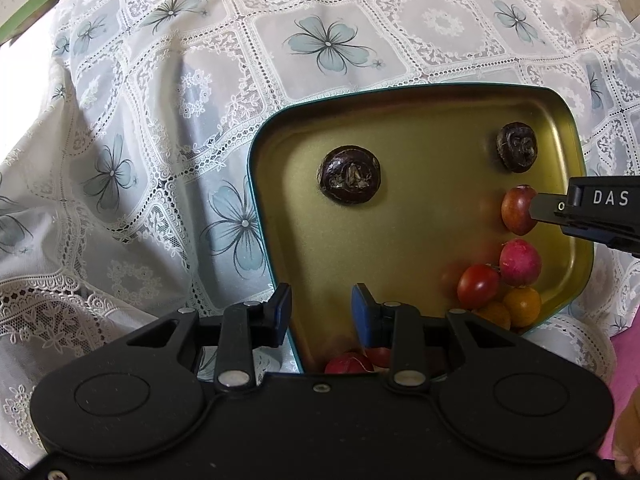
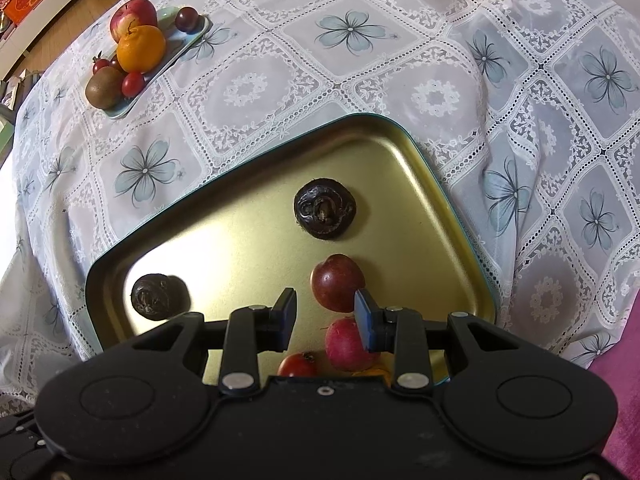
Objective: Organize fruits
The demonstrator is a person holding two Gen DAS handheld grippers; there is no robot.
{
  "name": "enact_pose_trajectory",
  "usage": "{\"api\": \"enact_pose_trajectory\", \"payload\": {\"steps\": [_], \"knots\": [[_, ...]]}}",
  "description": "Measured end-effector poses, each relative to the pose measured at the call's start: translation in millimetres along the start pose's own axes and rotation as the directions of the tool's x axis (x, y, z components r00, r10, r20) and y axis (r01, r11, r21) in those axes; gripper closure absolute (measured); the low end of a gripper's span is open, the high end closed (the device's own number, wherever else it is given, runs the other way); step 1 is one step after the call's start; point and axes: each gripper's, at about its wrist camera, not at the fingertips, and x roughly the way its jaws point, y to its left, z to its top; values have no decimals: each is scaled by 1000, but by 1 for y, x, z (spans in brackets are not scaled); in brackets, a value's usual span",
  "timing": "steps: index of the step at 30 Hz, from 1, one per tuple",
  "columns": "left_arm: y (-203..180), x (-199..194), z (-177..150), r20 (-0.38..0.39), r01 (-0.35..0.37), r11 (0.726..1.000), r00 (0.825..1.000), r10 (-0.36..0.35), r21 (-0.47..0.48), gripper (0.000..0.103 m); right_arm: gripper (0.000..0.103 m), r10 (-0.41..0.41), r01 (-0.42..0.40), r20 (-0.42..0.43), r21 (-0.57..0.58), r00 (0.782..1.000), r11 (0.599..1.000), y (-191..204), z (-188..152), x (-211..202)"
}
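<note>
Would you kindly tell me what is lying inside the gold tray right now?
The gold tray holds two dark water chestnuts, a red plum, a pink radish and small tomatoes. Each tool's body hides the tray's near edge, so more may lie there.

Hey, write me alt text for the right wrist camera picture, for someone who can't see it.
An open right gripper hovers over a gold tray, just short of a dark red plum, holding nothing. The tray also holds two water chestnuts and a pink radish. Far left on the lace tablecloth, a pale plate carries an apple, orange and kiwi.
</note>
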Motion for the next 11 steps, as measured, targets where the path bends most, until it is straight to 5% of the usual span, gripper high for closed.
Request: {"api": "enact_pose_trajectory", "payload": {"steps": [11], "knots": [[0, -2, -1, 25, -14, 1000, 1000, 13, 14, 61, 69, -2, 2, -6, 0, 1000, 1000, 1, 0, 2]]}}
